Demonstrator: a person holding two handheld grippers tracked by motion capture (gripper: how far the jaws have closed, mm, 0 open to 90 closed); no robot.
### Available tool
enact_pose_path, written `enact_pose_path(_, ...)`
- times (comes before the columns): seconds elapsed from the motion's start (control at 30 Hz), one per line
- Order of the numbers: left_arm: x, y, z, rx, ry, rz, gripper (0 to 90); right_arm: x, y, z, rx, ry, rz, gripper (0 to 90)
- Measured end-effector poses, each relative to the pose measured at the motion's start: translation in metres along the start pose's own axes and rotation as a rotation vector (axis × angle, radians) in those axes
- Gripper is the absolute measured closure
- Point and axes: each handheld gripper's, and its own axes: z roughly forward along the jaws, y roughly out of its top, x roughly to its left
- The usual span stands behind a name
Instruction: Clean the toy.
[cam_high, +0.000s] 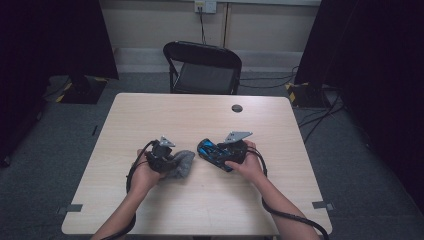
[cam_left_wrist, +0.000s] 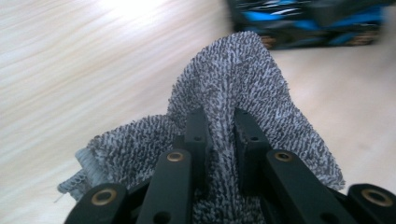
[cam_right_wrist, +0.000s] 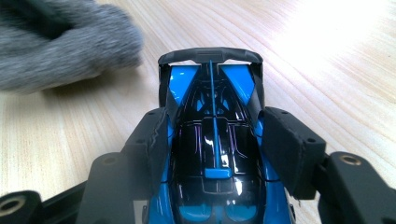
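A grey knitted cloth (cam_high: 181, 163) lies bunched near the middle of the table, and my left gripper (cam_high: 167, 159) is shut on a fold of it. In the left gripper view the cloth (cam_left_wrist: 243, 88) rises in a peak between the two jaws of that gripper (cam_left_wrist: 219, 122). A black and blue toy car (cam_high: 214, 152) sits just right of the cloth. My right gripper (cam_high: 231, 155) is shut on it. In the right gripper view the car (cam_right_wrist: 212, 140) is clamped by its sides between the pads (cam_right_wrist: 292, 144), its rear wing pointing away, with the cloth (cam_right_wrist: 60, 46) blurred at the upper left.
The light wooden table (cam_high: 200, 205) has a round cable hole (cam_high: 237, 108) near its far edge. A black folding chair (cam_high: 202, 67) stands behind the table. Cables trail over the grey floor at the right, and dark curtains hang on both sides.
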Motion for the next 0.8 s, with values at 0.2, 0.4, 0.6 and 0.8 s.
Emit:
enact_pose_path(0.2,-0.036,0.002,0.003,-0.012,-0.099,0.083,76.8,0.0,0.0,0.0,-0.004,0.001,0.002,42.0)
enact_pose_path(0.4,-0.066,-0.001,0.02,0.028,-0.175,0.135,75.7,-0.001,-0.003,-0.001,-0.019,0.002,0.014,42.0)
enact_pose_path(0.6,-0.07,-0.003,0.023,0.001,-0.215,0.141,60.1,-0.001,-0.003,-0.001,-0.019,0.002,0.017,41.8)
enact_pose_path(0.8,-0.055,-0.003,0.0,-0.089,-0.213,0.093,45.2,-0.001,-0.001,-0.002,-0.023,0.027,0.074,35.5)
